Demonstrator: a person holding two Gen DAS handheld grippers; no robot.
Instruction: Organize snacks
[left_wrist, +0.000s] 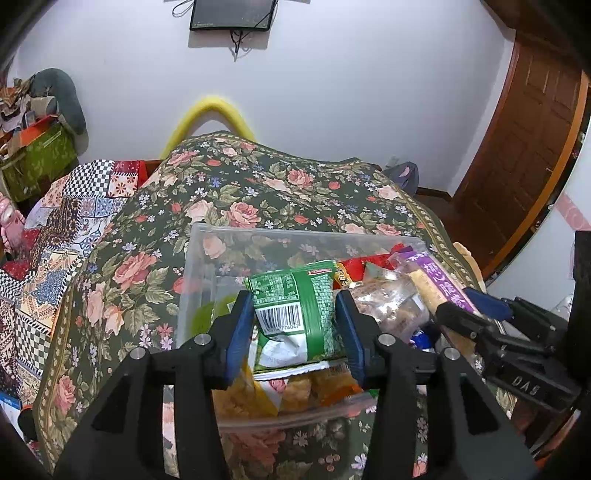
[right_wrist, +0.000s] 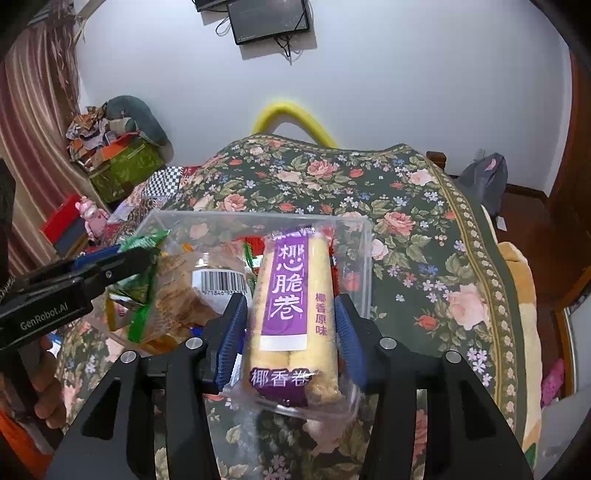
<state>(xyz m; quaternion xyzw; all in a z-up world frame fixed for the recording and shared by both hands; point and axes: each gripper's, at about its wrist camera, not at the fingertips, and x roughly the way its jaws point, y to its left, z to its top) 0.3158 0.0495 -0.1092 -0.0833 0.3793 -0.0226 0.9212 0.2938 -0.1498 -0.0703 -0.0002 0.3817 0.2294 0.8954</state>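
Left gripper (left_wrist: 295, 325): its jaws press both sides of a green snack packet (left_wrist: 295, 314), holding it upright with the barcode side facing the camera.
Green packet position: it hangs over the near left part of a clear plastic bin (left_wrist: 207, 236), above orange and yellow packets (left_wrist: 295, 391) already lying inside.
Bin: it sits on a flowered bedspread (left_wrist: 258, 184), its far wall away from the camera and its open top facing up.
Bin contents, middle: a clear bag of brown snacks (right_wrist: 184, 295) with a barcode label, and red wrappers (left_wrist: 354, 266) at the far side.
Right gripper (right_wrist: 291, 332): its jaws grip a long pack of egg rolls (right_wrist: 291, 306) with a purple label, one jaw on each long side.
Egg roll pack position: its long axis runs near to far, the far end over the right part of the bin, the near end poking back past the jaws.
Key relation: both packets hang above the bin, green on the left, egg rolls on the right, so each likely only needs lowering.
Spacing: the two grippers are near each other, side by side.
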